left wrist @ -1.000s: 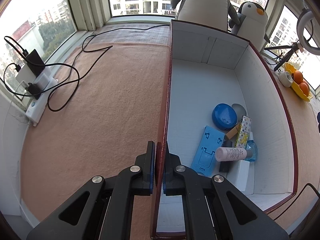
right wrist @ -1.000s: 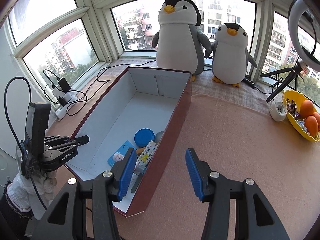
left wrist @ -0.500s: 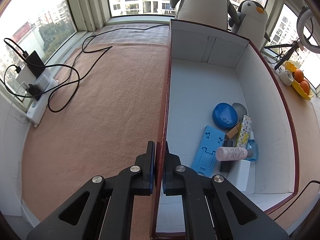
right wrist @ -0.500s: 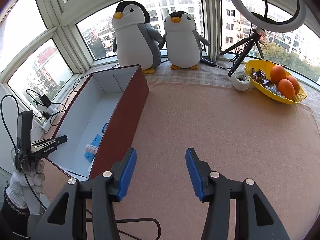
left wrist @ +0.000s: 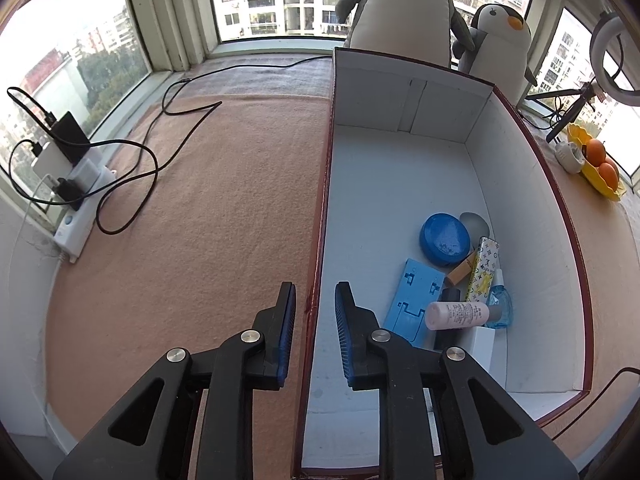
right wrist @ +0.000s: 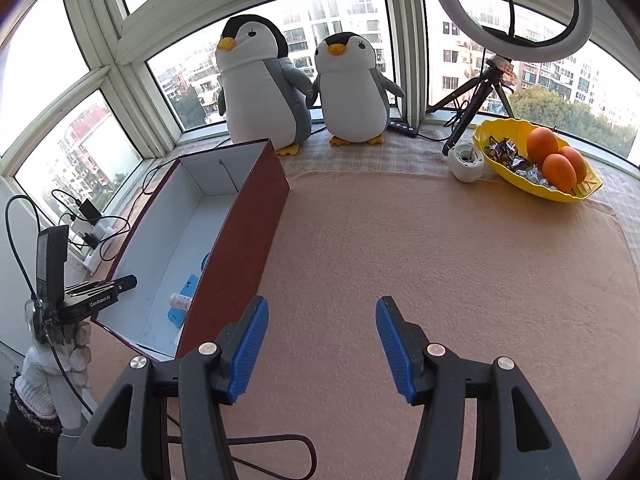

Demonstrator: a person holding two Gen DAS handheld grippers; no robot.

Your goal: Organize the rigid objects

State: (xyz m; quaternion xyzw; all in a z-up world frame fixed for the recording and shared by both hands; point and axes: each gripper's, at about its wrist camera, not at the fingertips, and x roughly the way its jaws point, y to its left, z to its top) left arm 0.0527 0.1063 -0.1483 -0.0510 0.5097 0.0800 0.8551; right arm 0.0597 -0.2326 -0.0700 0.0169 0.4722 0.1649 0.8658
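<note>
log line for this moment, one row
left gripper: fingers just opening, astride box wall, not pressing | right gripper: open, empty, over mat | items in box: blue disc, pink bottle

Left gripper (left wrist: 315, 304) fingers newly parted off the box wall (left wrist: 316, 264); right gripper (right wrist: 320, 320) swung away, wider.

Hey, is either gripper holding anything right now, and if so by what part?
Nothing. The left gripper straddles the box's side wall, jaws just opening, pads clear of it. The right gripper is open, empty.

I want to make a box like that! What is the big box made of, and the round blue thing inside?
Box: probably cardboard, matte white inside, dark red outside; thin folded walls. Round blue thing: likely hard plastic, smooth and slightly shiny.
</note>
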